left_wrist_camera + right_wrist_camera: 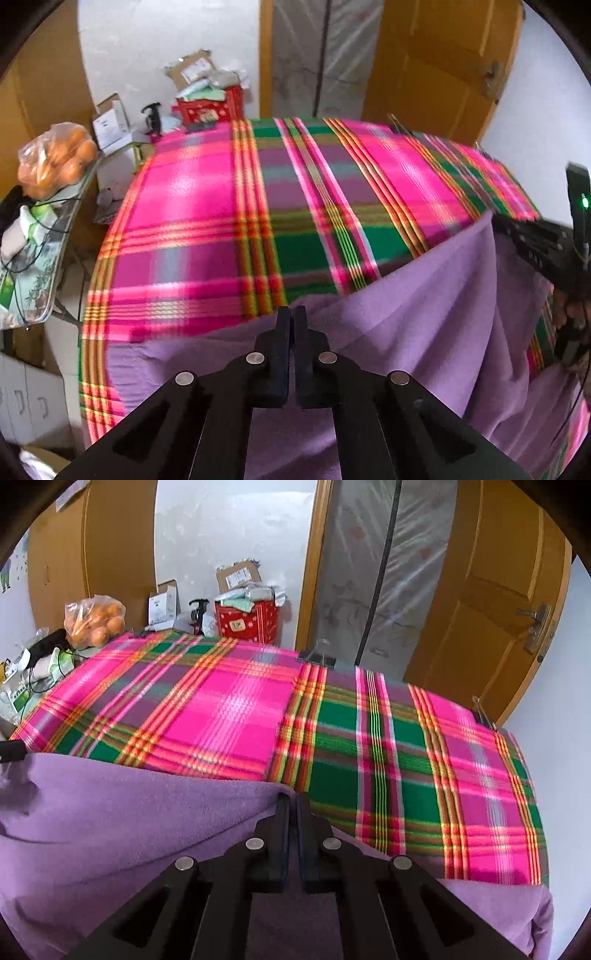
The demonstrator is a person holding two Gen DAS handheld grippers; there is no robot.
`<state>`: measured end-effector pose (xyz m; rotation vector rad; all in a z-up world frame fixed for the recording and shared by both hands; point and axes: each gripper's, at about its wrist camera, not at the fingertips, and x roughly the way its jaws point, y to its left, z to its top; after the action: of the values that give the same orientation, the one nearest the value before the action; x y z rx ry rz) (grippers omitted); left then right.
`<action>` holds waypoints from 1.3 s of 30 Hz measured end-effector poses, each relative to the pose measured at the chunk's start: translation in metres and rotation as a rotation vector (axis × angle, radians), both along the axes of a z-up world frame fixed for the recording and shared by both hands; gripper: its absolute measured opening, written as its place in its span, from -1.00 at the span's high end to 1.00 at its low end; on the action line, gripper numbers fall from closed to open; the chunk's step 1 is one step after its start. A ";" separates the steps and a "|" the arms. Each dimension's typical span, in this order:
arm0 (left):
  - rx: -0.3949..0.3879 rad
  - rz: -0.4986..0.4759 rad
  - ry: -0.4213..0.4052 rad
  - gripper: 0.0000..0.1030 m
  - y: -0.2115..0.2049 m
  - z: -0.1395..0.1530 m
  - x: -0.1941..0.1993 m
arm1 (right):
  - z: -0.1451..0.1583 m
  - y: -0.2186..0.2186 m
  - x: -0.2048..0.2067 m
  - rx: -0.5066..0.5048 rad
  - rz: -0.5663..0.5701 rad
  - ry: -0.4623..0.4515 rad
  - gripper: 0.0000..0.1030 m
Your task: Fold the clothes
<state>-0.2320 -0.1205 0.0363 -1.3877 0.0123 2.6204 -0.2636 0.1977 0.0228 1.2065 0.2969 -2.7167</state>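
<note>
A purple fleece garment (424, 314) hangs stretched between my two grippers over a table covered with a pink and green plaid cloth (229, 221). My left gripper (294, 314) is shut on the garment's top edge. In the right wrist view my right gripper (293, 801) is shut on the same purple garment (129, 812), with the fabric running off to the left. The right gripper's black body (543, 243) shows at the right edge of the left wrist view, at the garment's other corner. The plaid cloth (332, 738) fills the middle of the right wrist view.
A bag of oranges (55, 158) and cables lie on a side table (48, 258) at the left. A red crate (245, 622) and cardboard boxes (238, 574) stand beyond the table's far edge. A wooden door (491, 609) stands open at the back right.
</note>
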 end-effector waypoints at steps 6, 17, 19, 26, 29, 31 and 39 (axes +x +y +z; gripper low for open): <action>-0.004 0.056 0.020 0.98 -0.008 0.002 -0.018 | 0.000 -0.012 -0.017 -0.010 -0.013 -0.019 0.93; -0.017 0.126 -0.012 0.98 -0.017 -0.010 -0.040 | -0.016 -0.030 -0.036 0.084 -0.020 -0.044 0.93; -0.017 0.138 -0.021 0.98 -0.019 -0.012 -0.042 | -0.015 -0.031 -0.036 0.088 -0.022 -0.057 0.89; 0.007 0.158 -0.051 0.98 -0.026 -0.012 -0.040 | 0.013 -0.011 -0.001 -0.009 -0.038 -0.072 0.79; 0.038 0.146 -0.067 0.98 -0.028 -0.004 -0.030 | 0.027 -0.004 0.039 -0.092 0.024 -0.049 0.79; 0.066 0.132 -0.085 0.98 -0.026 0.003 -0.019 | 0.032 0.000 0.063 -0.128 0.060 -0.050 0.78; 0.151 0.019 -0.101 0.94 0.007 0.022 0.042 | 0.009 -0.010 0.134 -0.311 0.276 -0.231 0.76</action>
<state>-0.1896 -0.1134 0.0581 -1.4714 -0.2086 2.5035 -0.1296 0.1875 0.0322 1.2641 0.0077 -2.2605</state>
